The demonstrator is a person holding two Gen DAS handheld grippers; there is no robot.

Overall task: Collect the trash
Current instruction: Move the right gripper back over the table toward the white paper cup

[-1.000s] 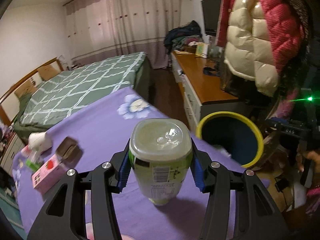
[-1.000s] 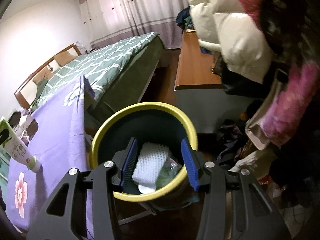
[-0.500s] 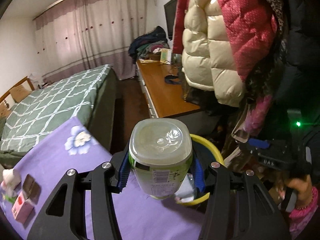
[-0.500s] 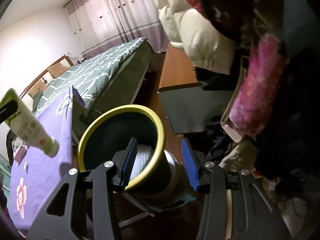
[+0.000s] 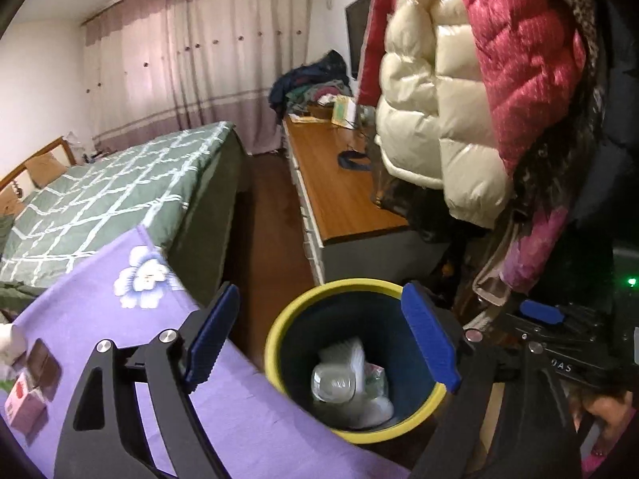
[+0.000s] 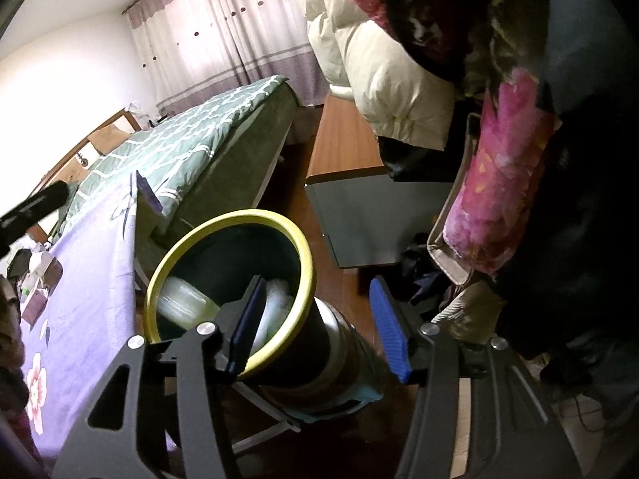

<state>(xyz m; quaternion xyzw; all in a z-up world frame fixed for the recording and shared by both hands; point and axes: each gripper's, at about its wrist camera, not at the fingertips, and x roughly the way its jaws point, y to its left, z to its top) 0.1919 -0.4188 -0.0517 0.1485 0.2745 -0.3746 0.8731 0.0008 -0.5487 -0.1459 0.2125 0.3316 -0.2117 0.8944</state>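
Note:
My left gripper [image 5: 319,291] hangs over the dark bin with the yellow rim [image 5: 279,331]; its jaws are opening wide and nothing is between them. The pale green bottle [image 5: 333,383] lies inside the bin on white wrappers, and it also shows through the mouth of the bin [image 6: 295,247] as the bottle [image 6: 183,307]. My right gripper [image 6: 319,319] straddles the bin's near wall, one pad inside and one outside. Its jaws are opening, and the outer pad stands clear of the wall.
The purple flowered tablecloth [image 5: 239,419] runs beside the bin, with a pink carton [image 5: 24,403] and a small brown box [image 5: 40,363] at its left end. Hanging coats [image 5: 499,99] crowd the right. A wooden dresser [image 5: 343,199] and a green bed [image 5: 120,183] lie beyond.
The left gripper swung from over the table to above the bin, then its jaws opened and the bottle dropped in. The right jaws widened a little around the bin wall.

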